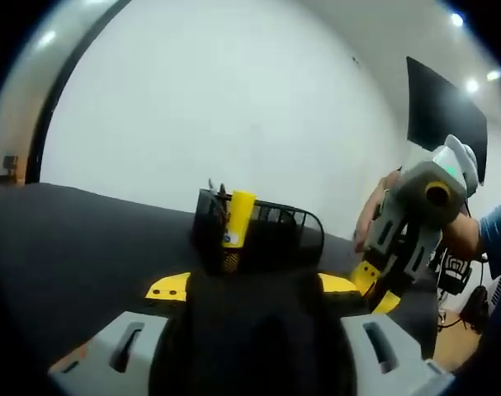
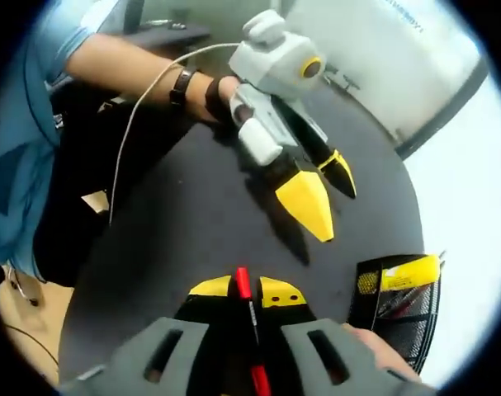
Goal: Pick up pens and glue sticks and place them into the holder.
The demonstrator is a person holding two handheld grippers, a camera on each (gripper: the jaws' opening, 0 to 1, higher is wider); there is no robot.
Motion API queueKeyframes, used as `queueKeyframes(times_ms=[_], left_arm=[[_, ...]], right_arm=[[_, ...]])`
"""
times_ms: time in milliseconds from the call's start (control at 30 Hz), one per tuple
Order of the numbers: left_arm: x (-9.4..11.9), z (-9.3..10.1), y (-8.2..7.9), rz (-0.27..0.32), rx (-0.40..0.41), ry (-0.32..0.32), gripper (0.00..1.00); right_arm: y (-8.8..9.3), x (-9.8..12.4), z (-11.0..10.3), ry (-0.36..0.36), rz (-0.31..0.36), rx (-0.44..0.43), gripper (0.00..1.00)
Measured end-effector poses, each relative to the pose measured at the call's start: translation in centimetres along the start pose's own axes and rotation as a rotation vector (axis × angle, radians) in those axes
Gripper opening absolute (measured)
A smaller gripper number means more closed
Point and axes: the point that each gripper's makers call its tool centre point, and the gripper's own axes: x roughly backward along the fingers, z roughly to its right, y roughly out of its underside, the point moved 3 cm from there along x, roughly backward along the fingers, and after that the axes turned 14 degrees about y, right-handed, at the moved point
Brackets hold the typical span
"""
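Dark surface [image 2: 192, 223] carries a mesh holder [image 2: 399, 309] at four o'clock. Right gripper [image 2: 246, 290], fingers closed on a red pen [image 2: 248, 318]; left gripper [image 2: 320, 194] gapes, empty. Tip the pen upright over the rim beside the yellow glue stick [image 2: 411, 271], then release.

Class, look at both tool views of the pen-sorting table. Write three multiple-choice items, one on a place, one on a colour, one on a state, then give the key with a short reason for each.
1. Where is the yellow glue stick?
A. Standing in the black mesh holder
B. Lying on the dark table
C. Held by the left tool

2. What colour is the pen in the right tool?
A. Blue
B. Red
C. Green

3. How is the right tool?
A. Open, with nothing in it
B. Shut on the pen
C. Lying on the table

Key: 1 A, the stick rises from the mesh basket. 2 B, its cap and barrel are red. 3 B, the yellow tips press the pen from both sides.
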Motion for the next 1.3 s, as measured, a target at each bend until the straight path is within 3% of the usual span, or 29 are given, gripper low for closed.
queueKeyframes(times_ms=[267, 500, 867, 1100, 1300], left_arm=[[0.0, 0.2, 0.1, -0.001, -0.003, 0.003, 0.55], [-0.1, 0.2, 0.2, -0.009, -0.008, 0.002, 0.55], [-0.1, -0.1, 0.1, -0.007, -0.007, -0.006, 0.54], [-0.1, -0.9, 0.3, -0.025, -0.01, -0.005, 0.53], [0.0, -1.5, 0.1, -0.019, -0.002, -0.011, 0.51]], right_arm=[[0.4, -1.1, -0.2, -0.026, -0.033, 0.025, 0.07], [0.2, -1.0, -0.2, -0.039, -0.024, 0.022, 0.03], [-0.4, 3.4, 3.2, 0.092, 0.066, -0.059, 0.02], [1.1, 7.1, 6.1, 0.202, 0.143, -0.2, 0.02], [2.3, 9.0, 8.2, 0.303, 0.172, -0.275, 0.02]])
